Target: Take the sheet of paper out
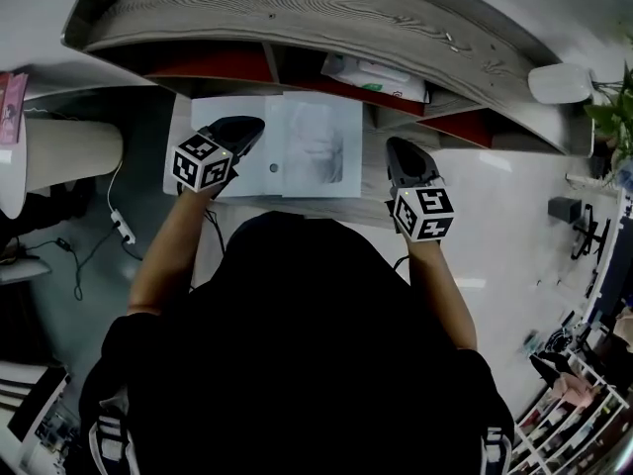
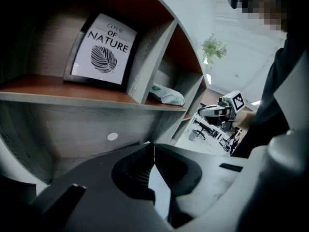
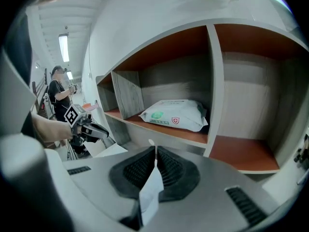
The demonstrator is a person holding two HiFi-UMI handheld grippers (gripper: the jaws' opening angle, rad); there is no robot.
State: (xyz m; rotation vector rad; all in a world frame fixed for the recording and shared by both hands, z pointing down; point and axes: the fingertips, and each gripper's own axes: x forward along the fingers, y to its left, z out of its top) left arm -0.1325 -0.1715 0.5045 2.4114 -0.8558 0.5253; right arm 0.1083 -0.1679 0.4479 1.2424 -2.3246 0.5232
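Nearest us, each hand-held tool carries a white cube with black square markers. The left gripper point(image 2: 154, 152) is a matt black plastic body with ribbed rubber pads. Its jaws are clenched tip to tip, with only a hairline pale seam between them. We cannot tell whether that seam is the paper's edge. The right gripper point(image 3: 155, 151) is built the same way, in grey plastic with cross-hatched pads, and is likewise clenched, with no object gripped that we can make out.

The sheet of paper point(image 1: 307, 151) lies out on the glossy white tabletop point(image 1: 495, 216), at its far edge against the foot of the shelf unit point(image 1: 297, 13). It is between the two grippers. The left gripper is over the sheet's left part, and the right gripper is just beside its right edge, apart from it. The sheet is rectangular, thin and white. The left half is plain, the right half bears a faint grey shaded sketch, and there is a small dark dot near the near edge. We cannot tell whether this is one sheet or two overlapping.

Beyond it, the shelf unit is curved, with a grey wood-grain top and uprights and rust-red compartment linings. A small white round cap point(image 2: 112, 136) sits on its lower panel. One compartment holds a soft white plastic packet point(image 3: 176, 114) with green and red print. Another holds a black-framed leaf print point(image 2: 104, 50), which leans against the back wall.
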